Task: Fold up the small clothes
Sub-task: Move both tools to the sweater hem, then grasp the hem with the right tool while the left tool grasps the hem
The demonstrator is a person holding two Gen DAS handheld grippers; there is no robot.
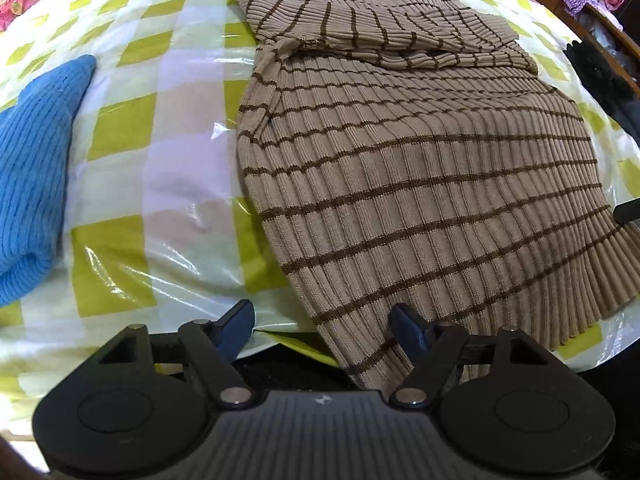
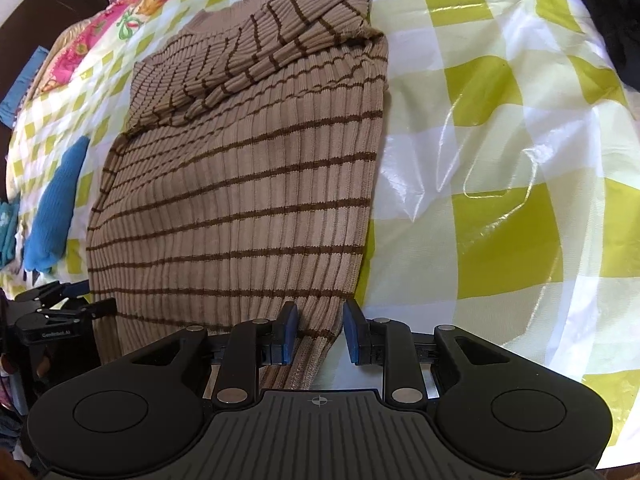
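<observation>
A tan ribbed sweater with thin brown stripes (image 1: 420, 168) (image 2: 240, 200) lies flat on the checked bed cover, its sleeves folded across the chest at the far end. My left gripper (image 1: 322, 322) stands wide open at the near edge. The sweater's bottom left corner hangs over that edge between the blue fingertips (image 1: 240, 320), touching neither pad. My right gripper (image 2: 322, 330) is at the bottom right corner of the hem. Its jaws are partly apart and the hem lies between them, with a gap at the right pad (image 2: 354, 332). The left gripper's body (image 2: 60, 312) also shows low on the left in the right wrist view.
A blue knit garment (image 1: 32, 168) (image 2: 56, 200) lies left of the sweater. The green-and-white checked cover under clear plastic (image 1: 160, 160) (image 2: 500, 160) stretches wide on the right. Black cloth (image 1: 600, 72) (image 2: 608, 20) sits at the far right, floral fabric (image 2: 132, 4) at the far left.
</observation>
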